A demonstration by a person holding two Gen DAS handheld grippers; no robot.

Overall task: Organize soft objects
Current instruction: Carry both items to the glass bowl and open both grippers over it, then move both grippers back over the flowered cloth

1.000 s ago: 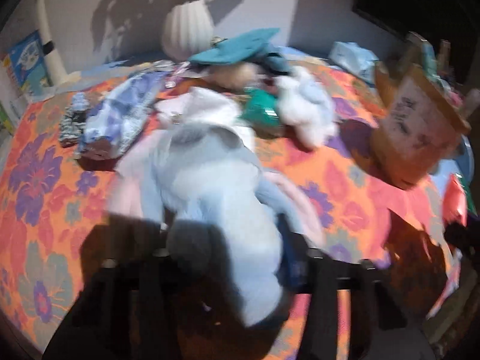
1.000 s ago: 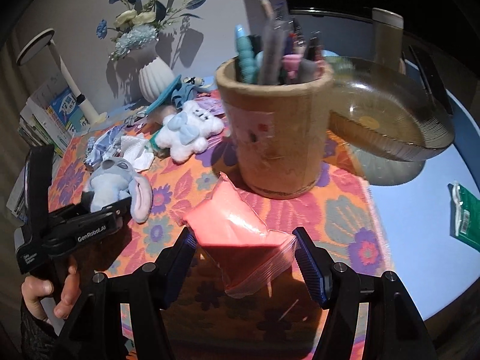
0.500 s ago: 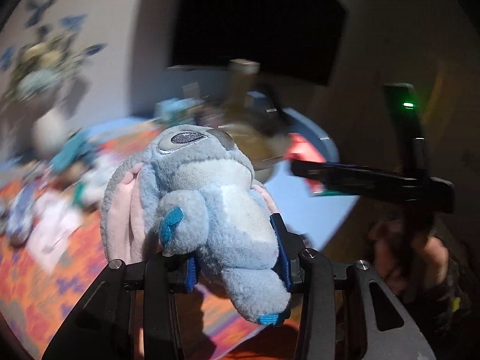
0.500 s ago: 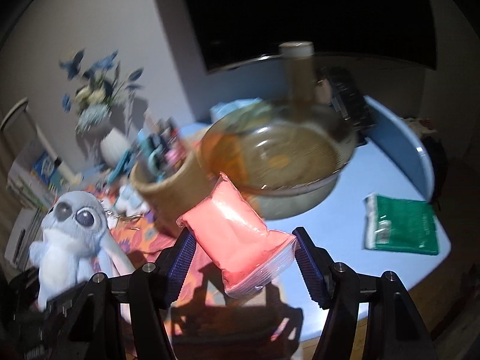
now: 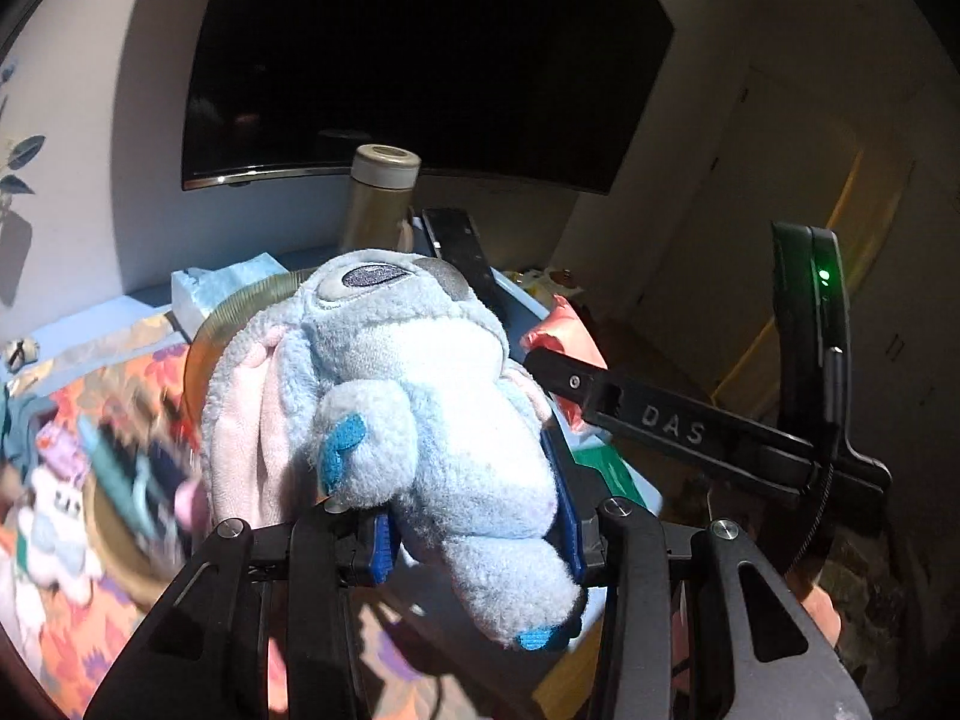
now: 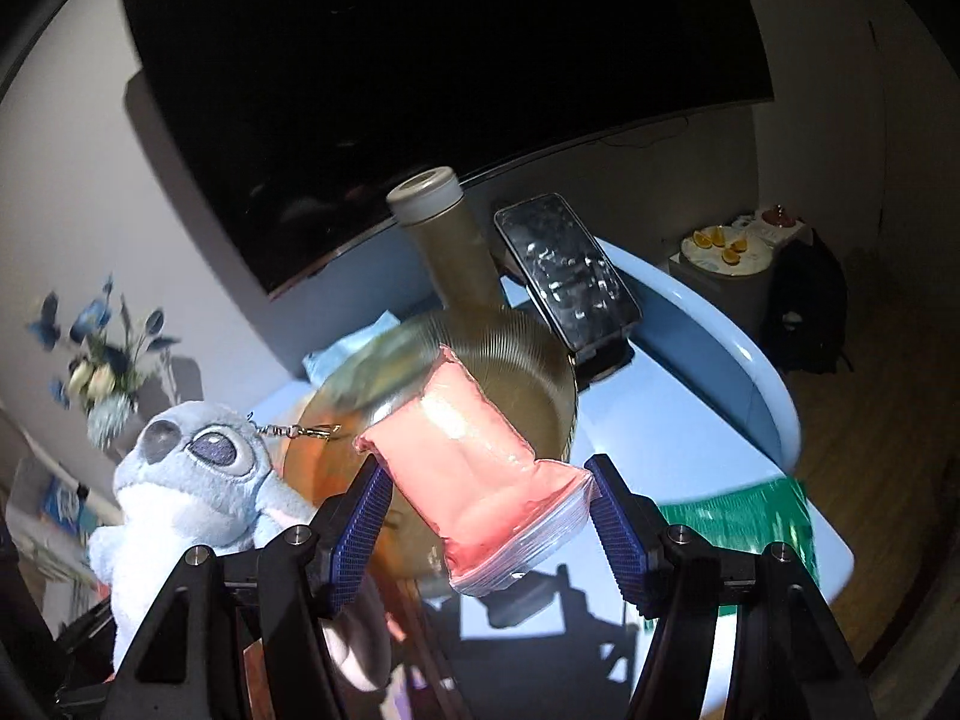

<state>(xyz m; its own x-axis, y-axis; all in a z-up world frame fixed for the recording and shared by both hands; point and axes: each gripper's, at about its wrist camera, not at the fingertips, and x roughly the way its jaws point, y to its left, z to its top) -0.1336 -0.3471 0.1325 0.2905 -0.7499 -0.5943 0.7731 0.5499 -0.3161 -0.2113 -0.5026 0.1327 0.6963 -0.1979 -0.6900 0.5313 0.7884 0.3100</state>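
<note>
surface: round pale-blue surface (image 6: 690, 396) partly under orange floral cloth (image 5: 78, 630), ribbed amber glass bowl (image 6: 540, 384), dark wall screen (image 6: 420, 60) behind | left gripper (image 5: 474, 531): fingers narrowed, clamping fluffy blue plush toy (image 5: 420, 396) above the surface | right gripper (image 6: 486, 534): fingers wider, gripping soft pink plastic pouch (image 6: 474, 468) before the bowl

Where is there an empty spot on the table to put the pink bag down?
The bare blue tabletop between the glass bowl, the phone and the green packet looks free. The flowered cloth side is crowded with small toys and a pen cup.
</note>
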